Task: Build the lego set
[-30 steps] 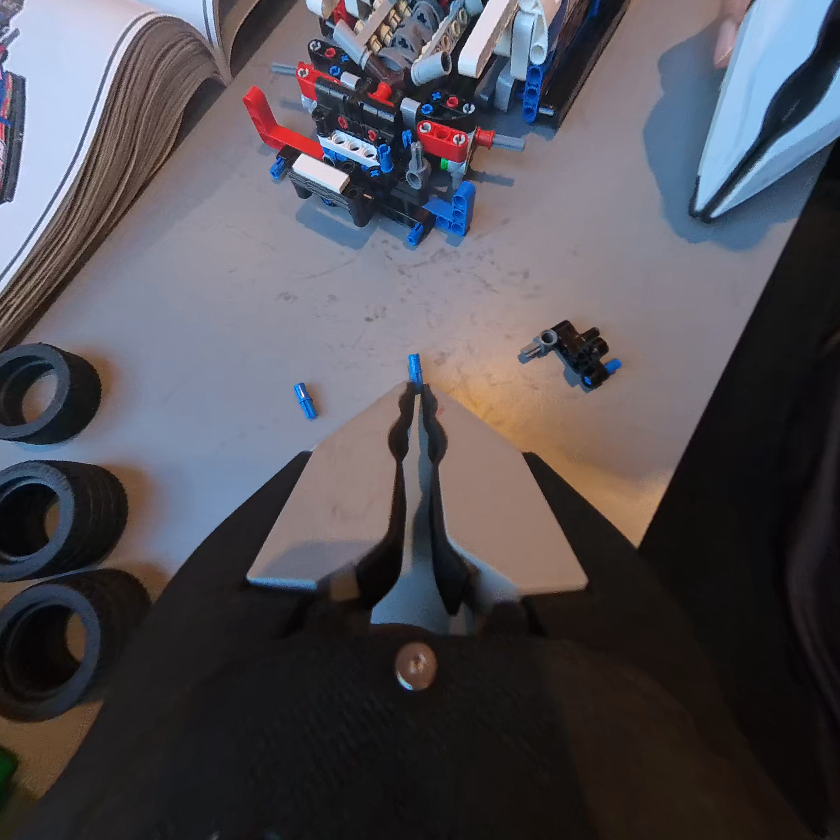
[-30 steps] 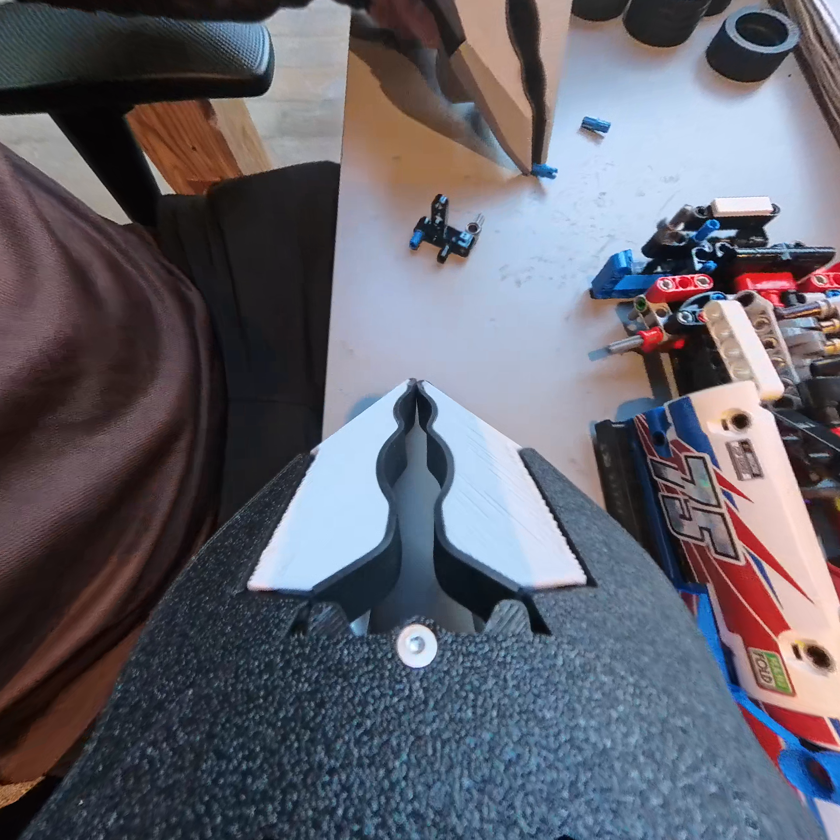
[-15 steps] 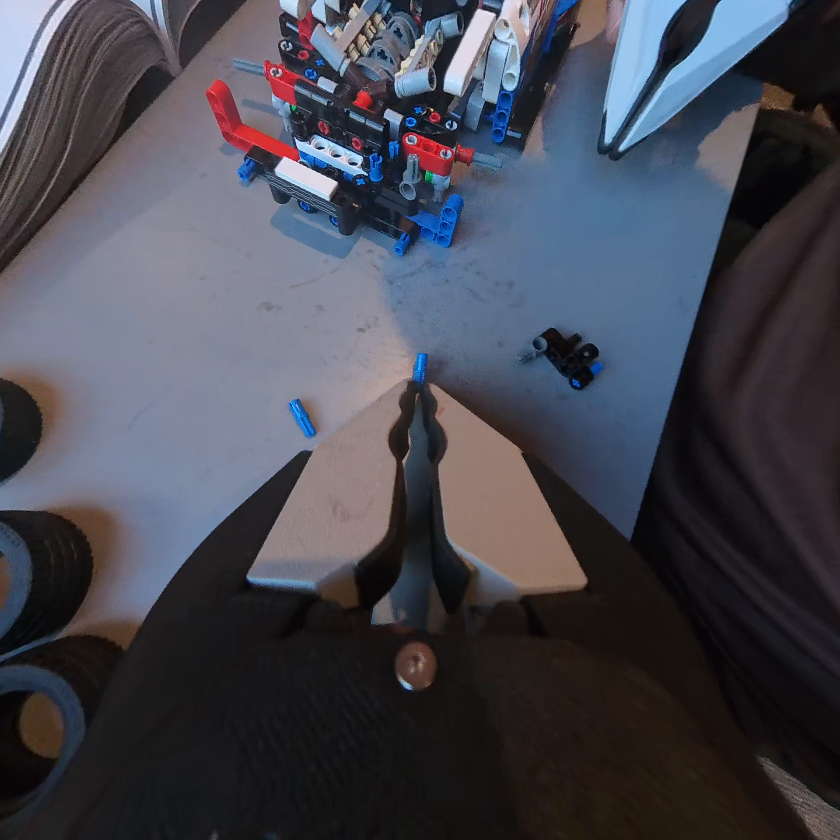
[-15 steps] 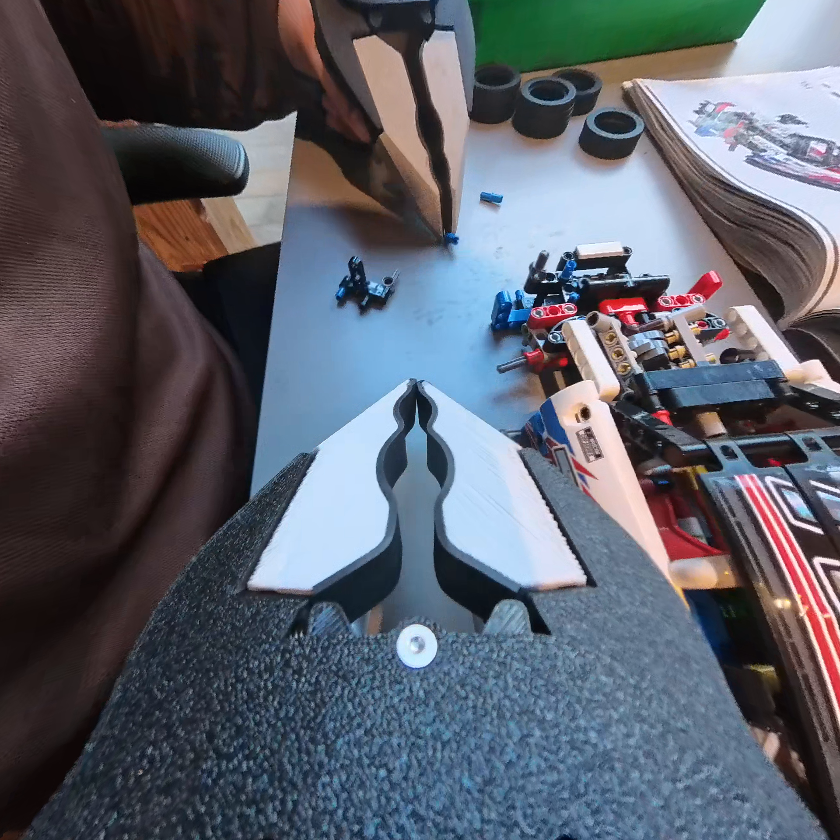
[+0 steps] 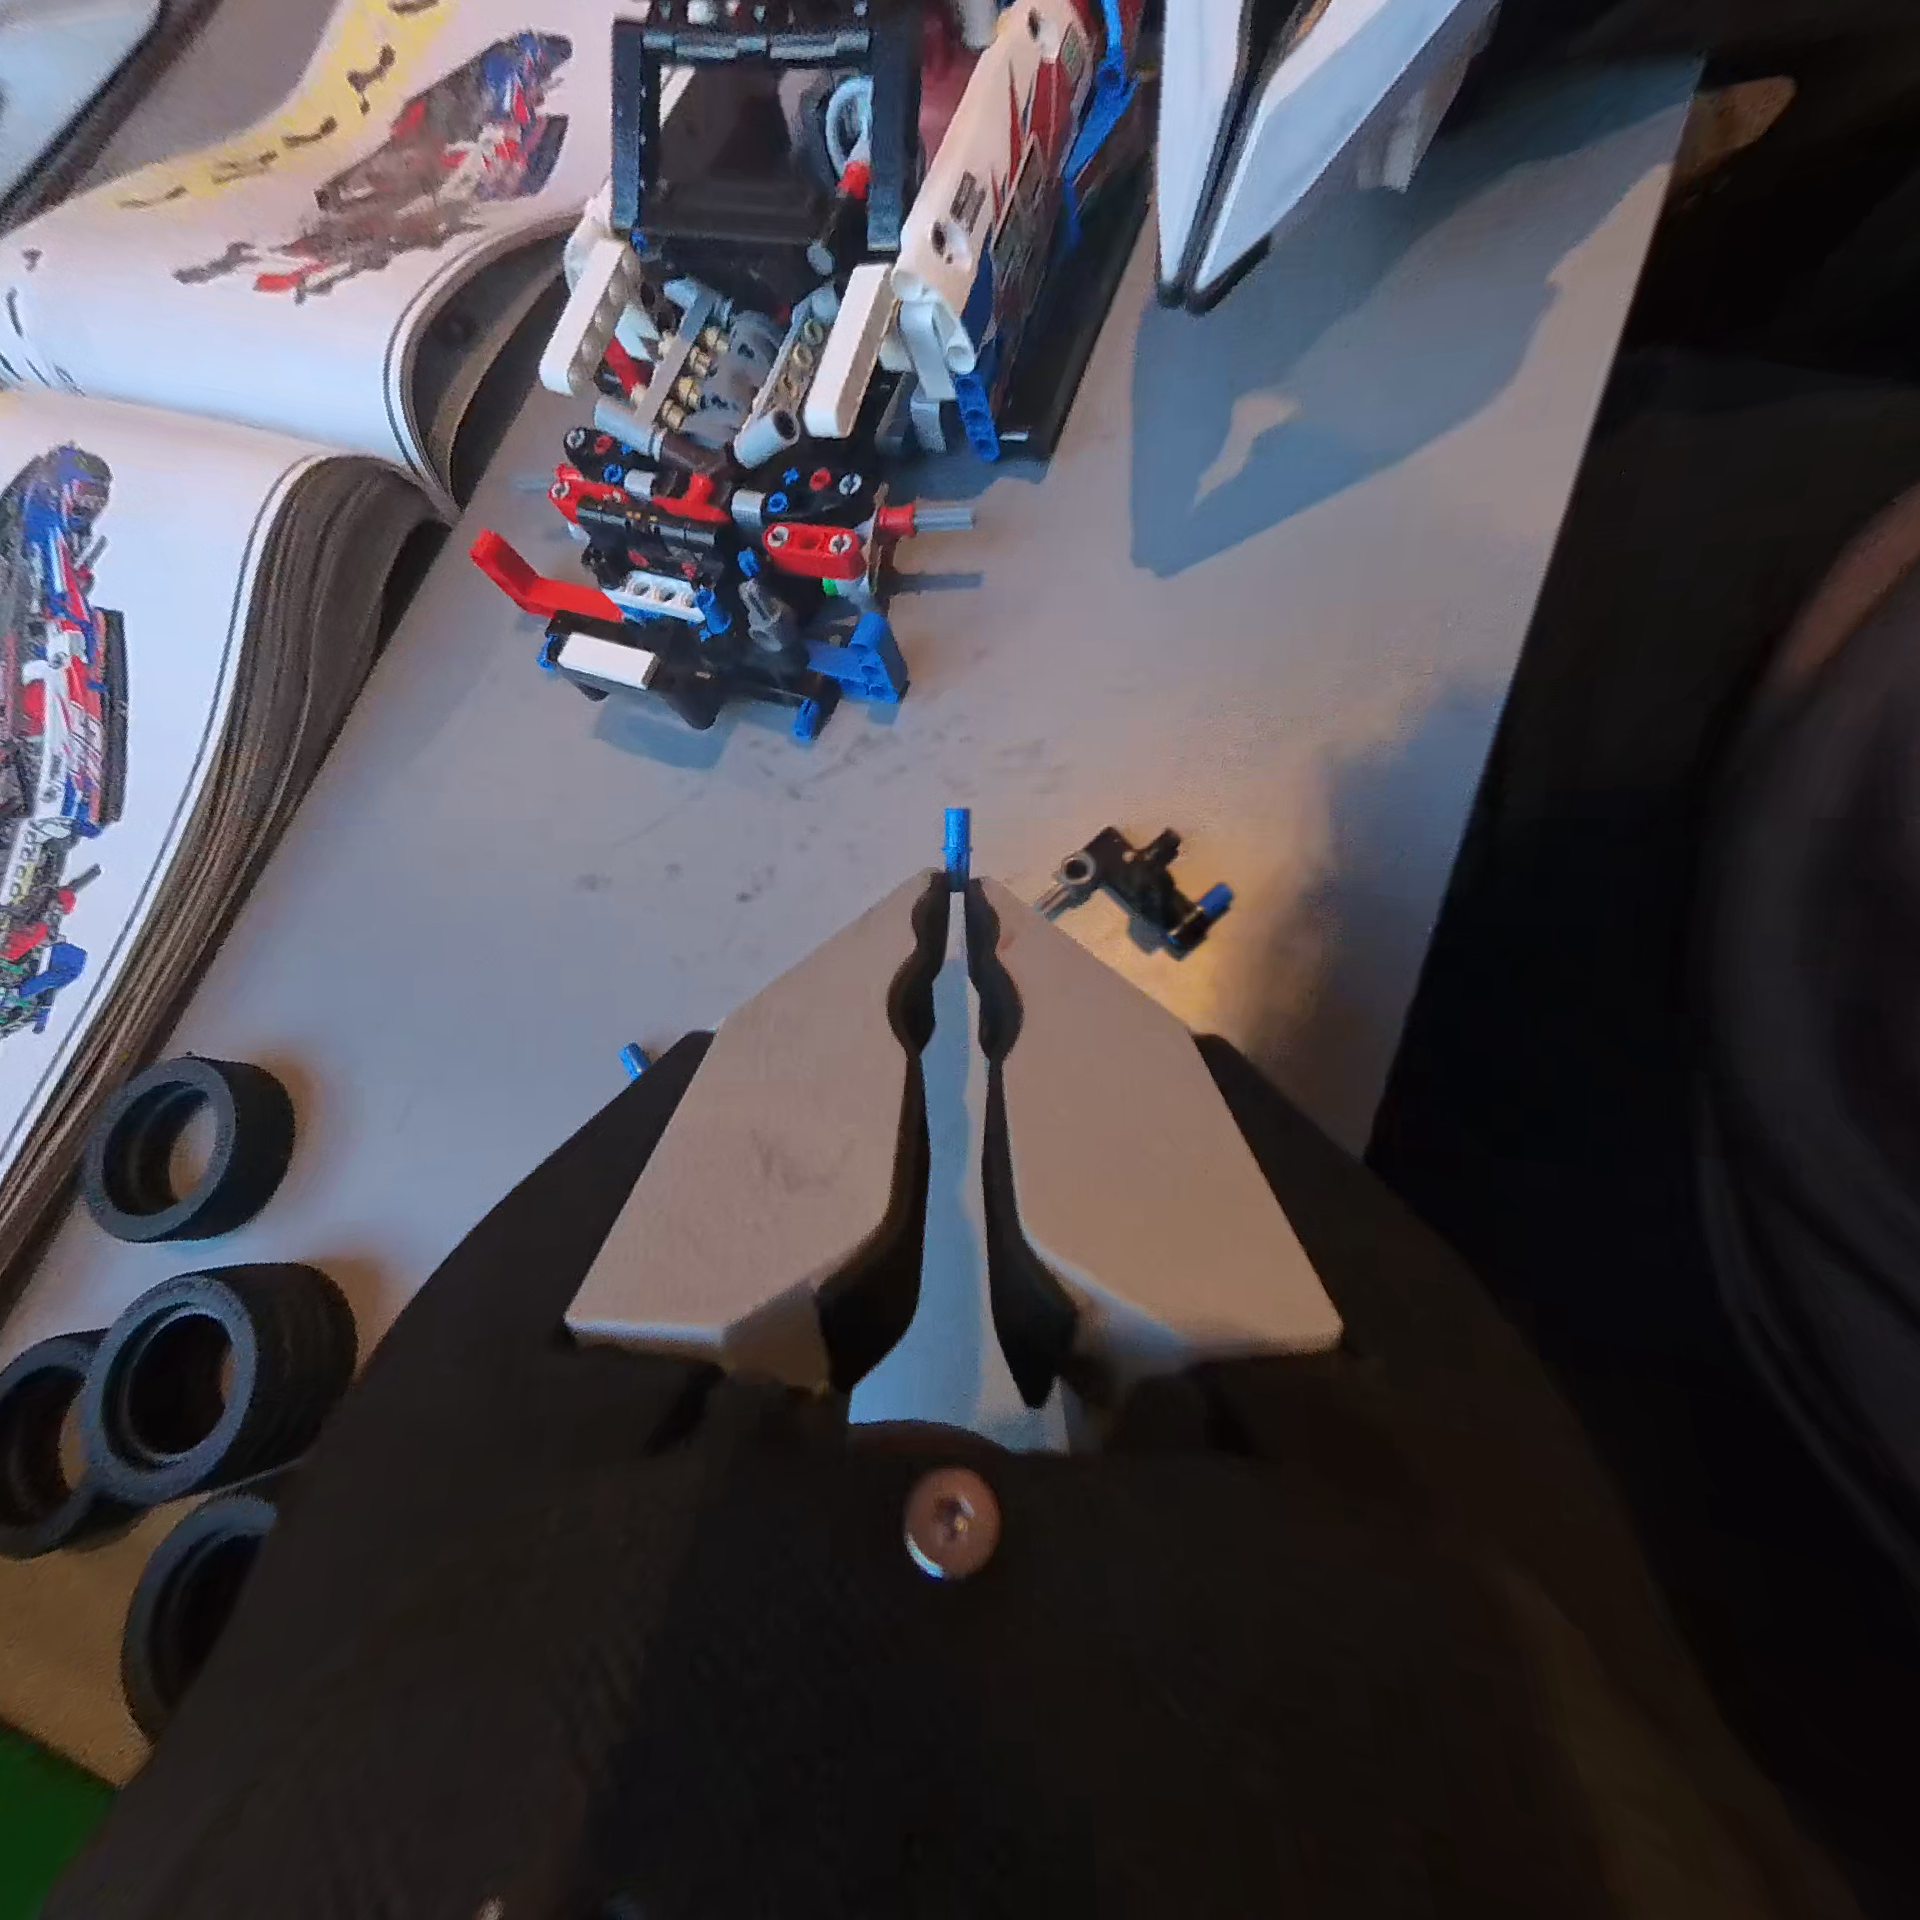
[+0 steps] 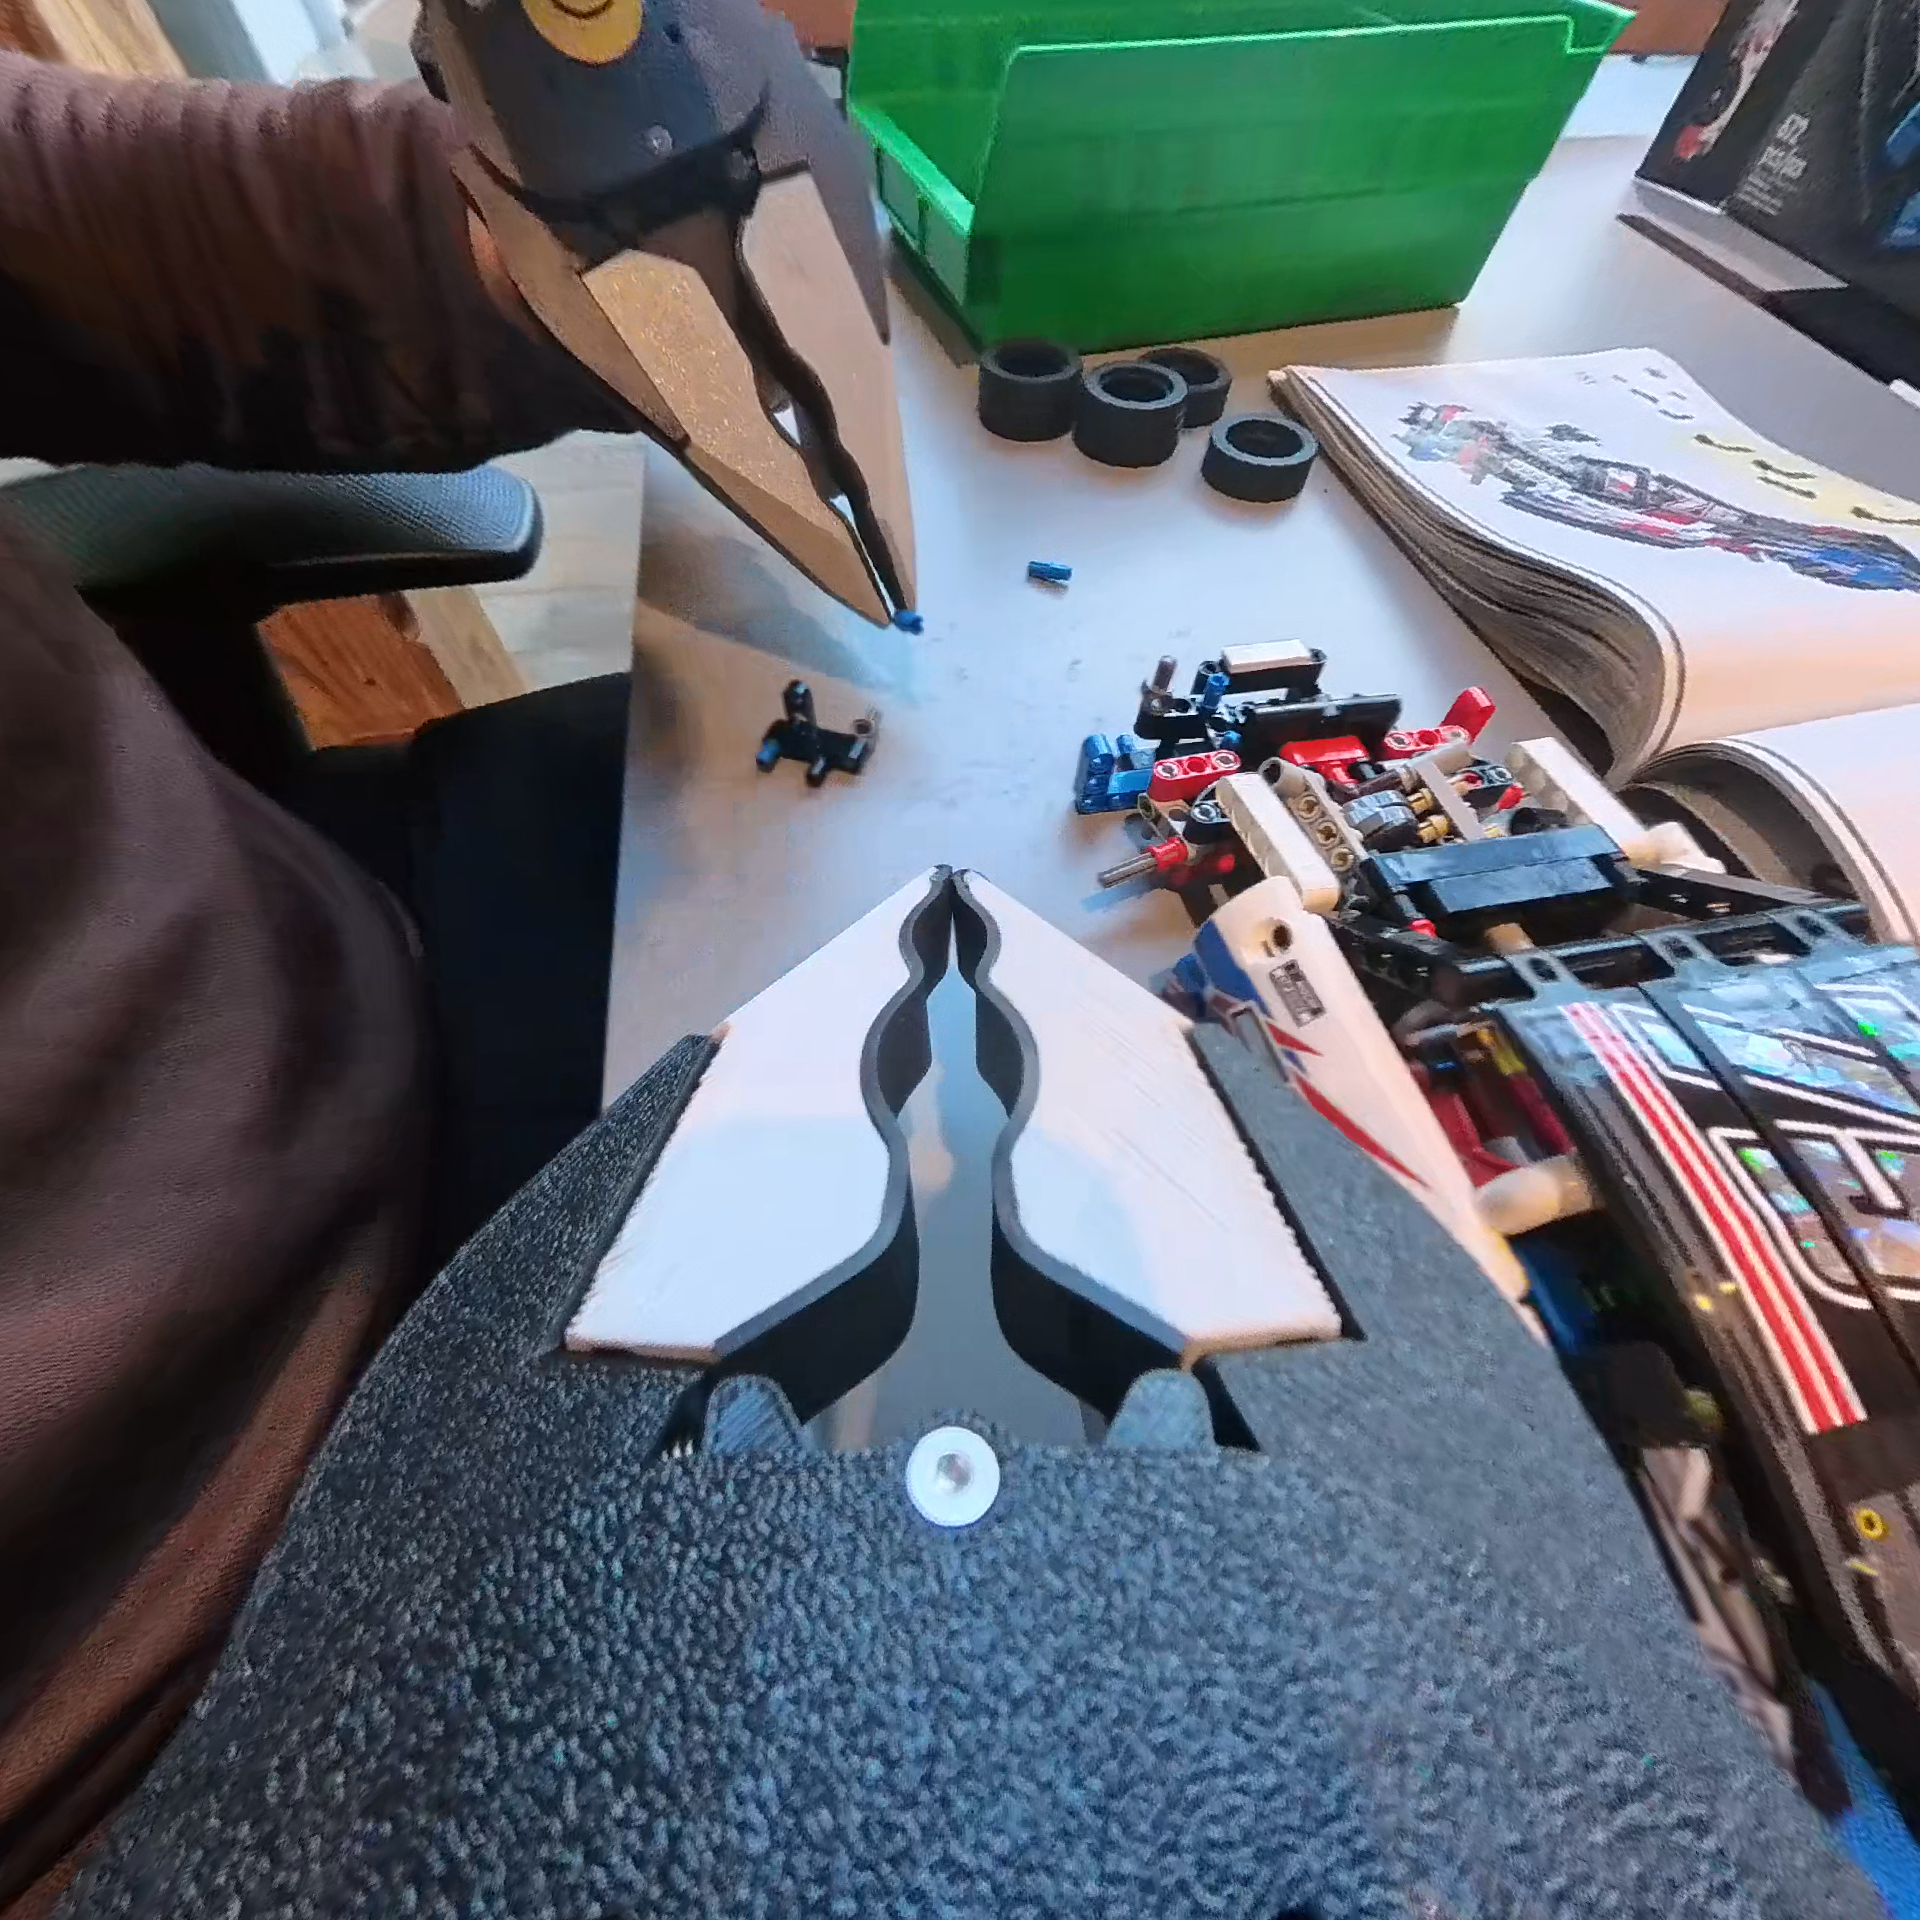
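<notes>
Left gripper, tips pinched on a blue pin; the pin's long axis runs on in line with the fingers and its free end sticks out past them. In the right wrist view the same pin hangs clear above the grey table. Right gripper, tips together with nothing between them, beside the car model.

The model's open rear end lies straight ahead of the pin, well apart; a small black sub-assembly lies just to the pin's right and much nearer. Judged from this, the left gripper is the nearer to both, and the pin already points toward the model.

A second blue pin lies loose on the table; in the left view it is mostly covered by the gripper body. Which hole is meant to take the pin cannot be made out. Tyres and the instruction book are cut off at the frame edge.
</notes>
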A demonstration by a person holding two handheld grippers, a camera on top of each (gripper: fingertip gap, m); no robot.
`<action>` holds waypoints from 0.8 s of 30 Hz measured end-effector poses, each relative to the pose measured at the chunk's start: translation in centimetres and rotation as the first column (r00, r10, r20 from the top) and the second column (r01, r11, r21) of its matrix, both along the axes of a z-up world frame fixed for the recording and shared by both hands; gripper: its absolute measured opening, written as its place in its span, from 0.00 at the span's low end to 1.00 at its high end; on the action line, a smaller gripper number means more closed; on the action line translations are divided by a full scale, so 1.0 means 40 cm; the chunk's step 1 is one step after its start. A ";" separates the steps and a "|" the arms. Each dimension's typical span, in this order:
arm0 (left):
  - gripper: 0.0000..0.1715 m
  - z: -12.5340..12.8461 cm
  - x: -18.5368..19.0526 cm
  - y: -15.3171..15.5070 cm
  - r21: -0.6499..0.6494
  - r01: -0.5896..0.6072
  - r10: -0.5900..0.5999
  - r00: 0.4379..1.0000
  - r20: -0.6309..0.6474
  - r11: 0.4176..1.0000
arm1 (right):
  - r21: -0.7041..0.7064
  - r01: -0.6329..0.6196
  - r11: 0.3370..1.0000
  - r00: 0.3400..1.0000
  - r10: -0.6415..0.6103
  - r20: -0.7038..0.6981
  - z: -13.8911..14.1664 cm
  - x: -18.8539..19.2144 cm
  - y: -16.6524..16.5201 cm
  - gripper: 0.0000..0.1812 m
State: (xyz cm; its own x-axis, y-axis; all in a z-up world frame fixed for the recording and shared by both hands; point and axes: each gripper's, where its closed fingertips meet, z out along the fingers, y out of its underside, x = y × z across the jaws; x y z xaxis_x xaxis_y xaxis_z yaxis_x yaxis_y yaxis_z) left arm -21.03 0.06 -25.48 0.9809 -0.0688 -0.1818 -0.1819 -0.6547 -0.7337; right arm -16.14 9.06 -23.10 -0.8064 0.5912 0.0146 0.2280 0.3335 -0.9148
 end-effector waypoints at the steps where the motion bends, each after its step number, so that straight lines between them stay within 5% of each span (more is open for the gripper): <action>1: 0.00 0.005 0.008 -0.003 0.004 -0.004 0.004 1.000 -0.006 1.000 | -0.002 -0.001 1.000 1.000 0.001 0.008 -0.001 0.007 -0.006 0.00; 14: 0.00 0.071 0.177 -0.017 -0.001 0.051 -0.051 0.986 -0.161 0.999 | 0.007 -0.122 0.993 0.991 0.121 0.050 -0.005 0.105 -0.166 0.00; 24: 0.00 0.076 0.214 0.050 -0.109 0.137 -0.172 0.869 -0.463 0.985 | -0.027 -0.100 0.995 0.992 0.101 0.078 0.010 0.111 -0.169 0.03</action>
